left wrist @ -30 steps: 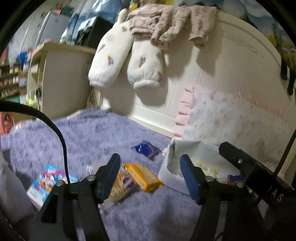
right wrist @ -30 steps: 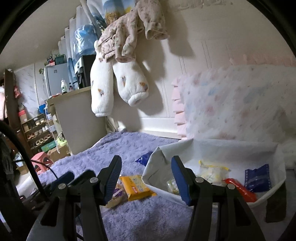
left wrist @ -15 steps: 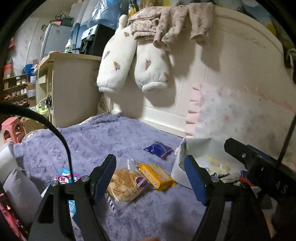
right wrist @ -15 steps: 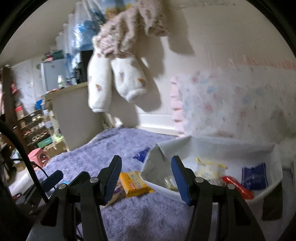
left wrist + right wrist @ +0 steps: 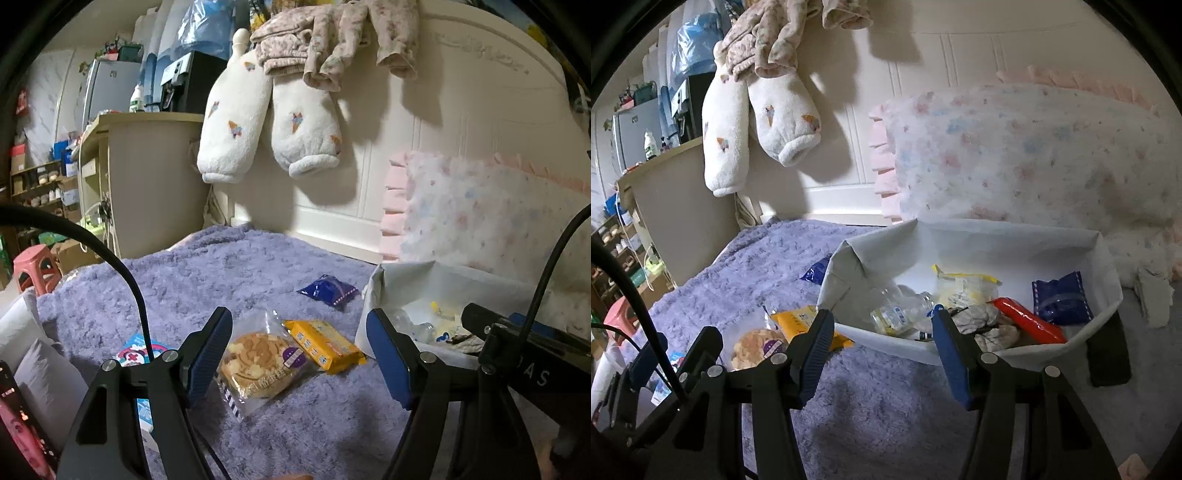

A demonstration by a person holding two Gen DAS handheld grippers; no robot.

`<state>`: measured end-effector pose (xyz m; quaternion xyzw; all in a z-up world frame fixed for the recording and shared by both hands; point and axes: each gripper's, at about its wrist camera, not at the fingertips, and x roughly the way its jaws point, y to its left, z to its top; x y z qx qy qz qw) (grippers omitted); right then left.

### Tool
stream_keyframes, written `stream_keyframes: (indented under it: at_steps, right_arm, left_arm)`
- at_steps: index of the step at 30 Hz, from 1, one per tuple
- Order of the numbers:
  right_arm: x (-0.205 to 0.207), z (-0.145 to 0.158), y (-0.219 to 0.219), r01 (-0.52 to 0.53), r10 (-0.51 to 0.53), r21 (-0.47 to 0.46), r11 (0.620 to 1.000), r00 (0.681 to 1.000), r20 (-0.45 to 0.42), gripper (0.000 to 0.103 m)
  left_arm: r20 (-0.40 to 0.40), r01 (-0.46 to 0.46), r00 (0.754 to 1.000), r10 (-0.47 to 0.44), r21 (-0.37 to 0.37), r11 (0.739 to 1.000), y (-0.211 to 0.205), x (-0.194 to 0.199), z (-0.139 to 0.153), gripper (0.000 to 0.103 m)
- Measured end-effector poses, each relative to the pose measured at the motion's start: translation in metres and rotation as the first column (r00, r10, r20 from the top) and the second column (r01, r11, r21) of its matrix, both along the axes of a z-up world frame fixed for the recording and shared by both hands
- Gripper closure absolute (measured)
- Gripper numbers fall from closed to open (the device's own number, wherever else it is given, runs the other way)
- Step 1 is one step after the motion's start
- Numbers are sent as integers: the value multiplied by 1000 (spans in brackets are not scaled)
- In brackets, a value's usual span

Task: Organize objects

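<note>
On the purple blanket (image 5: pixel 229 280) lie a clear-wrapped round cookie (image 5: pixel 258 362), a yellow snack pack (image 5: pixel 325 345) and a dark blue packet (image 5: pixel 328 291). My left gripper (image 5: pixel 299 354) is open and empty, just above the cookie and yellow pack. A white fabric bin (image 5: pixel 960 240) holds several items: a clear bottle (image 5: pixel 897 314), a yellow-white packet (image 5: pixel 964 288), a red stick (image 5: pixel 1027 319), a blue packet (image 5: pixel 1060 299). My right gripper (image 5: pixel 882 354) is open and empty in front of the bin's near wall. The cookie (image 5: pixel 757 345) and yellow pack (image 5: pixel 798 319) show at its left.
A colourful flat pack (image 5: pixel 138 349) lies at the left of the blanket. A floral pillow (image 5: pixel 1027 155) leans on the white headboard (image 5: pixel 461 110) behind the bin. Fleece clothes (image 5: pixel 266 118) hang from the headboard. A beige cabinet (image 5: pixel 147 177) stands left of the bed.
The left gripper has drawn back and up, so the cookie and yellow pack now show between its fingers. The right gripper has shifted right, nearer the bin. Both stay open.
</note>
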<state>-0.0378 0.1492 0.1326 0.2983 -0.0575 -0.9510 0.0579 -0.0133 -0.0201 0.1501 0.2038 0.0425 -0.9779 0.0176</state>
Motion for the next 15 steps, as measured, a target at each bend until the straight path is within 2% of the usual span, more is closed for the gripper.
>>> stream_keyframes:
  at_steps: [4, 15]
  right_arm:
    - [-3, -3, 2, 2, -2, -6, 1000, 1000, 22, 48]
    - [-7, -8, 1, 5, -5, 5, 1000, 999, 46, 48]
  left_arm:
    - [15, 5, 1000, -5, 18, 1000, -1, -1, -1, 29]
    - [37, -10, 999, 10, 6, 1000, 1, -4, -4, 29]
